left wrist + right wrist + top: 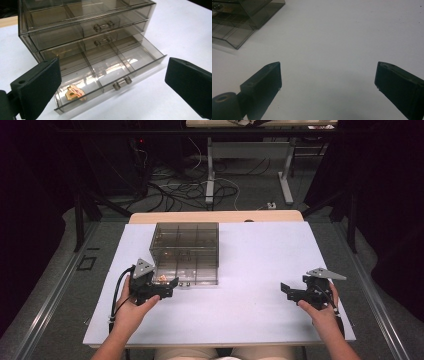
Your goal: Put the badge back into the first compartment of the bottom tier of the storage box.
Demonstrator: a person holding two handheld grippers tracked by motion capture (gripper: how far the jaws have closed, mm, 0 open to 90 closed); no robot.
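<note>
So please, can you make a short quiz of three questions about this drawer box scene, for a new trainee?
1. True or false: the bottom drawer of the drawer box is pulled out.
2. Where does the small gold trinket lie?
A. in the top drawer
B. in an end compartment of the bottom drawer
C. on the white table
3. Fill in: the left gripper has its jaws ____, with nothing between the pads.

Key
1. True.
2. B.
3. Open; the right gripper, out on the bare table, is open too.
</note>
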